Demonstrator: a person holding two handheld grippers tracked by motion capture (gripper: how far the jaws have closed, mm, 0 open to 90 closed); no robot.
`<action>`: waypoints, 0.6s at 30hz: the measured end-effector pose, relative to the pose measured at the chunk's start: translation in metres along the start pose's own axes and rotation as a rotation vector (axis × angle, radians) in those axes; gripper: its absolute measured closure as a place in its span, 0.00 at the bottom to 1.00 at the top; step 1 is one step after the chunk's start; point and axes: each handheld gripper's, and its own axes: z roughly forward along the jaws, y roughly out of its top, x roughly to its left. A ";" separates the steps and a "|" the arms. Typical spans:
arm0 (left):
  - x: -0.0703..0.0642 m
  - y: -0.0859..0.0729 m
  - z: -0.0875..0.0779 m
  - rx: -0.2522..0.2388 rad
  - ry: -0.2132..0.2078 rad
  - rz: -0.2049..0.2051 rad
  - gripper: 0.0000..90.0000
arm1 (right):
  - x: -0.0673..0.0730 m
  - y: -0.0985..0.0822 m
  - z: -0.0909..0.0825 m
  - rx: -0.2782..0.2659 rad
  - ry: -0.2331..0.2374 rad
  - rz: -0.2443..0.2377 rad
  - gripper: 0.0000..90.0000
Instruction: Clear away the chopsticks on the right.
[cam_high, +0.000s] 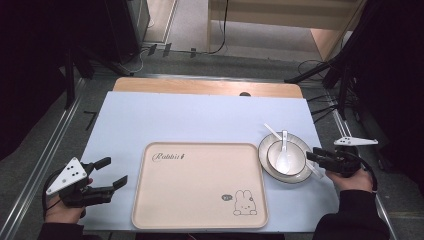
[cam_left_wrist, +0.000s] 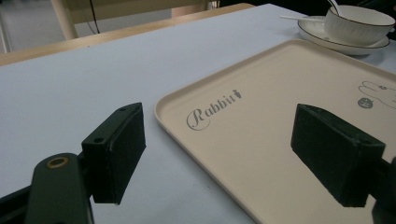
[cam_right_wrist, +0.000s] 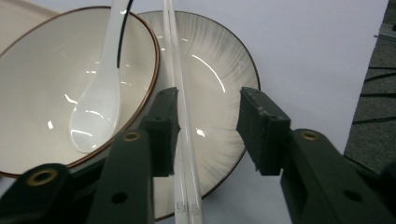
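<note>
Both hand-held grippers are released: left (cam_high: 116, 172) beside tray (cam_high: 200, 220), right (cam_right_wrist: 208, 121) over chopsticks (cam_right_wrist: 180, 121).

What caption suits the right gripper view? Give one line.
Right gripper open over white chopsticks lying across a plate, beside a bowl holding a spoon.

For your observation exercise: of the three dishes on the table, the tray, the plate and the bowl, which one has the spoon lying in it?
The bowl. The white spoon rests inside it; the plate beneath carries the bowl, and the tray holds nothing.
</note>
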 end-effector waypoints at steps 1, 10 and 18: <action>0.000 0.000 0.000 0.000 0.000 0.001 0.20 | 0.000 0.000 0.000 0.000 0.000 0.000 0.60; -0.001 0.001 0.000 0.001 -0.004 -0.004 0.20 | -0.004 -0.003 0.013 0.071 0.031 0.035 0.76; -0.001 0.001 0.001 0.000 -0.007 -0.004 0.20 | -0.008 0.000 0.027 0.117 0.061 0.035 0.87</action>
